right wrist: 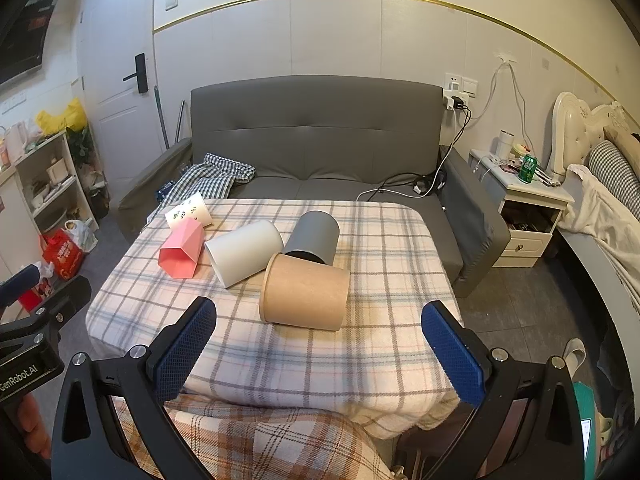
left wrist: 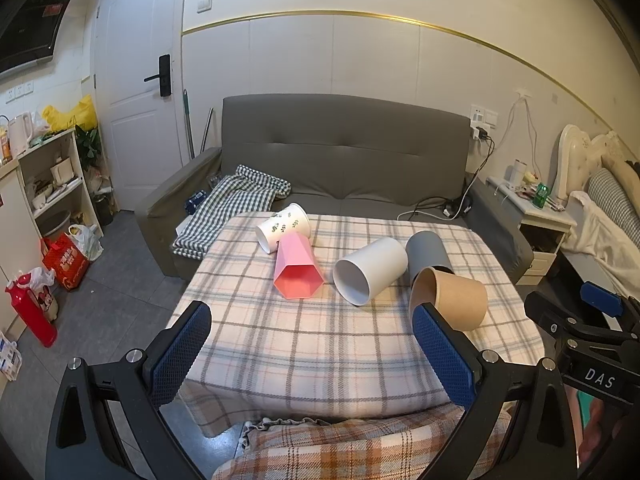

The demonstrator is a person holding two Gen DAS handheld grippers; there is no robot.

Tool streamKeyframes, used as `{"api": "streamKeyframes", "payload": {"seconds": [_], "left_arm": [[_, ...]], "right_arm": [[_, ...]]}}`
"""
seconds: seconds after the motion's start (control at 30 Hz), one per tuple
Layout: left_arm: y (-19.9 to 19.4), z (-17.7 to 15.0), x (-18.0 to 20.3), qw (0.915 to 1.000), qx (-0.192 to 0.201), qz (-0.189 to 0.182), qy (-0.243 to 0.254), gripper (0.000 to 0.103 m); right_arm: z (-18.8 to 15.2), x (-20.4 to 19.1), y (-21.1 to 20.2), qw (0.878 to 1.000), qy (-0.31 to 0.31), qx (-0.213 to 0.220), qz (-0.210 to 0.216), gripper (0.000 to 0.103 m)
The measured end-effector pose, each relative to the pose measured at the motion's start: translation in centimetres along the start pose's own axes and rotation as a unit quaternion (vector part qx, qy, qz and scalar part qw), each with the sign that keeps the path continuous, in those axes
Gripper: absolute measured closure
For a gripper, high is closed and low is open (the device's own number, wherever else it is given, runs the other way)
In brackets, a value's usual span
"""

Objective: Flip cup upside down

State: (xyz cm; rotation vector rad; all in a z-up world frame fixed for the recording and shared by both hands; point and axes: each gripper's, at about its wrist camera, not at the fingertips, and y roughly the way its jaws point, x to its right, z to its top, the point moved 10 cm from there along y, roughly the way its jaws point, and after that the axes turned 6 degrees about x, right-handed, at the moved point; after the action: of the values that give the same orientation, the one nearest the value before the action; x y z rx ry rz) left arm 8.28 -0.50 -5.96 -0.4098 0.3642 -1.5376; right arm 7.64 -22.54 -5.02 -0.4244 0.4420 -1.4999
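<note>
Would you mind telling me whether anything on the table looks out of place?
All five cups lie tipped on their sides on the plaid cloth: leaf-print, pink, white, grey and brown paper. Nothing spilled or damaged.

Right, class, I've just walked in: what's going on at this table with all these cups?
A person holds a claw in each hand above a table with a checked cloth. Both the left claw and right claw are open and hold nothing. Five cups lie on their sides: leaf-print cup, pink cup, white cup, grey cup, brown paper cup. None is flipped upside down yet.
</note>
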Motion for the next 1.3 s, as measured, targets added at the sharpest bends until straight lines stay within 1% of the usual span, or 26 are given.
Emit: {"api": "streamKeyframes", "payload": {"seconds": [0.37,0.87,1.07,1.2,1.3], "left_arm": [[0.0,-0.1,0.0,1.0000,0.000,0.000,0.000,0.000],[0.1,-0.2,0.0,1.0000,-0.002,0.000,0.002,0.000],[0.2,-0.7,0.2,0.9999,-0.013,-0.001,0.004,0.000],[0.9,-0.8,0.4,0.9997,-0.019,-0.004,0.014,0.000],[1.9,-0.2,0.7,0.9993,-0.025,-0.009,0.027,0.000]], "right_arm": [[-0.6,0.4,0.2,1.000,0.008,-0.005,-0.003,0.000],[-0.3,0.1,0.4,1.000,0.002,-0.009,-0.003,0.000],[-0.3,0.1,0.9,1.000,0.002,-0.015,-0.005,0.000],[0.0,0.2,1.7,1.000,0.002,-0.022,-0.004,0.000],[0.4,0.4,2.4,1.000,0.005,-0.025,-0.005,0.000]]}}
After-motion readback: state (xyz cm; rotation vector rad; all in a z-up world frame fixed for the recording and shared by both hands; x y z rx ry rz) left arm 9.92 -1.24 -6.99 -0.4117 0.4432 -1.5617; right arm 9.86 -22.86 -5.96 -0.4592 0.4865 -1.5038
